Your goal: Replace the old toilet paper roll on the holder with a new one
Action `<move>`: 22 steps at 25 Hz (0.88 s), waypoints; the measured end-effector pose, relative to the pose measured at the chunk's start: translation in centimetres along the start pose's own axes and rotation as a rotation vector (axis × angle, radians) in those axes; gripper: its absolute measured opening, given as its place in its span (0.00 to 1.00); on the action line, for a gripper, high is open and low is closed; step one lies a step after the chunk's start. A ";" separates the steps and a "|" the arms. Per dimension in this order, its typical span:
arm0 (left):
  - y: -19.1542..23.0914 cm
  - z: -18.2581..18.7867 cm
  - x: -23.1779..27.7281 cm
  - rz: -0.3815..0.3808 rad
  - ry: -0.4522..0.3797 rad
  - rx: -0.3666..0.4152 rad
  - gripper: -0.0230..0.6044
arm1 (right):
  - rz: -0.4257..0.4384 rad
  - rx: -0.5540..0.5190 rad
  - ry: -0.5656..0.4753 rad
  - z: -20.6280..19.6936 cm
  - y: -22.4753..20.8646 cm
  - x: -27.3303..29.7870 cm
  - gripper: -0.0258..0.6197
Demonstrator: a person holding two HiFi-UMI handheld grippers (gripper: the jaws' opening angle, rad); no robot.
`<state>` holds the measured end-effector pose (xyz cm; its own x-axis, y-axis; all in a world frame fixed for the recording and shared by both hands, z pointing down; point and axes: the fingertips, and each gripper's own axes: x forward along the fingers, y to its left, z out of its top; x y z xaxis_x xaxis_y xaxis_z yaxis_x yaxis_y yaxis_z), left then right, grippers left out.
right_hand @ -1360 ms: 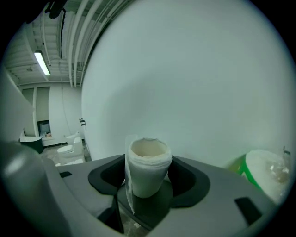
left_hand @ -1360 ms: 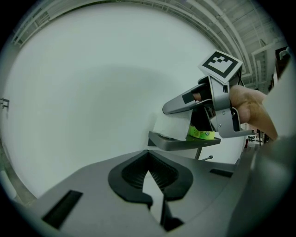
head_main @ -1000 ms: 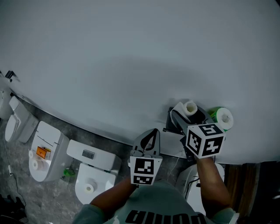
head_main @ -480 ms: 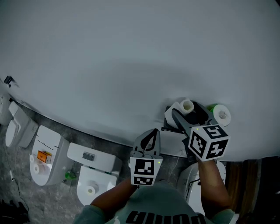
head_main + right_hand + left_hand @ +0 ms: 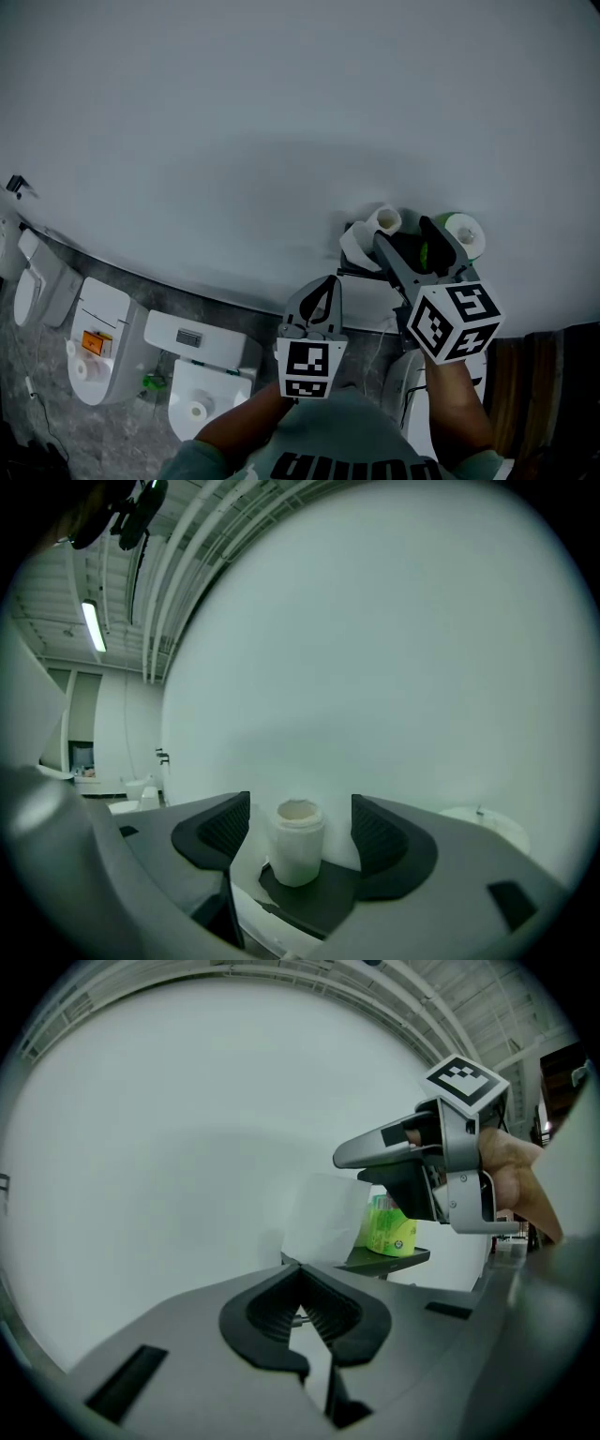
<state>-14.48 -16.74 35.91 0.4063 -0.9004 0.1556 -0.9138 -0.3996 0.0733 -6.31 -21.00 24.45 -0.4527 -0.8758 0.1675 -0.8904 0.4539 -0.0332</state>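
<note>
My right gripper [image 5: 300, 822] is nearer: its jaws have just been opening, and the old roll [image 5: 298, 850] stands upright between them, touching neither pad. The left gripper [image 5: 302, 1288] is closed on nothing — farther left.

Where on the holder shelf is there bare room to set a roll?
Only the dark shelf strip between the white roll and the green-wrapped roll, and the open right gripper hovers there. Both ends are crowded.
</note>
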 end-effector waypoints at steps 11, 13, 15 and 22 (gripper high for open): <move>-3.0 -0.6 0.0 -0.041 0.023 0.032 0.05 | -0.094 -0.048 -0.110 1.2 -2.2 -5.3 0.57; -3.7 -0.9 -0.1 -0.051 0.032 0.035 0.05 | -0.121 -0.052 -0.121 1.2 -3.0 -6.3 0.57; -4.5 -1.2 -0.2 -0.062 0.041 0.036 0.05 | -0.151 -0.054 -0.132 1.3 -3.9 -7.2 0.57; -7.3 -1.8 -0.4 -0.109 0.066 0.050 0.05 | -0.237 -0.045 -0.110 -0.3 -7.2 -9.3 0.57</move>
<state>-7.98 -13.13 37.04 0.5013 -0.8384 0.2141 -0.8623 -0.5044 0.0440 4.33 -16.06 23.41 -0.2363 -0.9700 0.0572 -0.9703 0.2387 0.0388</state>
